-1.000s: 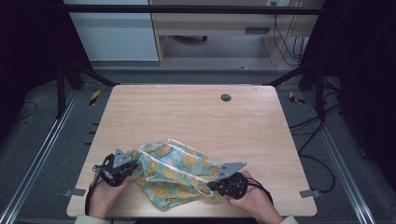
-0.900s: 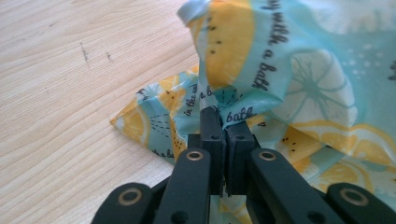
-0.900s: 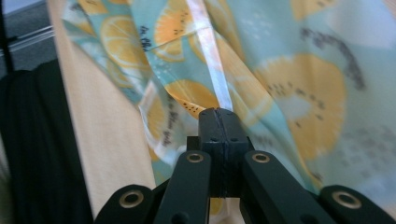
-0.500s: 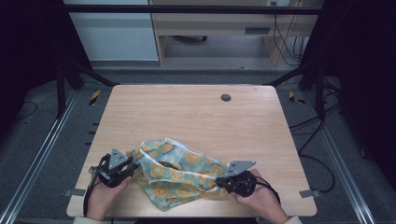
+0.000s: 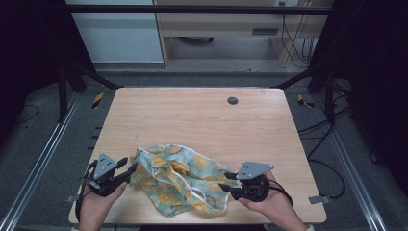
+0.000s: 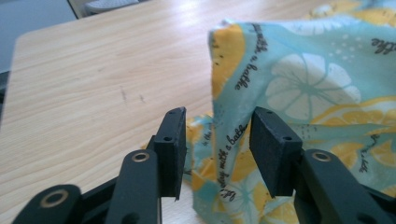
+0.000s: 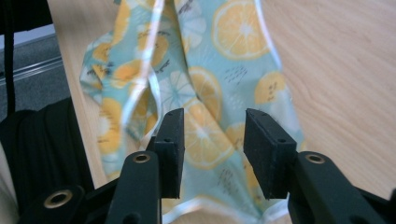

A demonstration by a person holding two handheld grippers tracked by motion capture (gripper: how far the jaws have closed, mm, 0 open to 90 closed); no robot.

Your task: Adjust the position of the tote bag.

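High view: a lemon-print cloth (image 5: 180,180) lies crumpled near the table's (image 5: 202,115) front edge, between the left gripper (image 5: 126,172) and right gripper (image 5: 226,185).

Left gripper view: jaws have just been opening; a fold of cloth stands between them, unpressed.

Right gripper view: jaws likewise just opened, parted above the cloth. It looks light, limp and easily bunched; the white-piped hem (image 7: 275,56) looks the firmest place to grip.

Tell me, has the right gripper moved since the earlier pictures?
Yes. In the high view the right gripper has drawn back rightward along the wooden table's near edge, off the lemon-printed turquoise cloth; its fingers have just been opening, gripping nothing.
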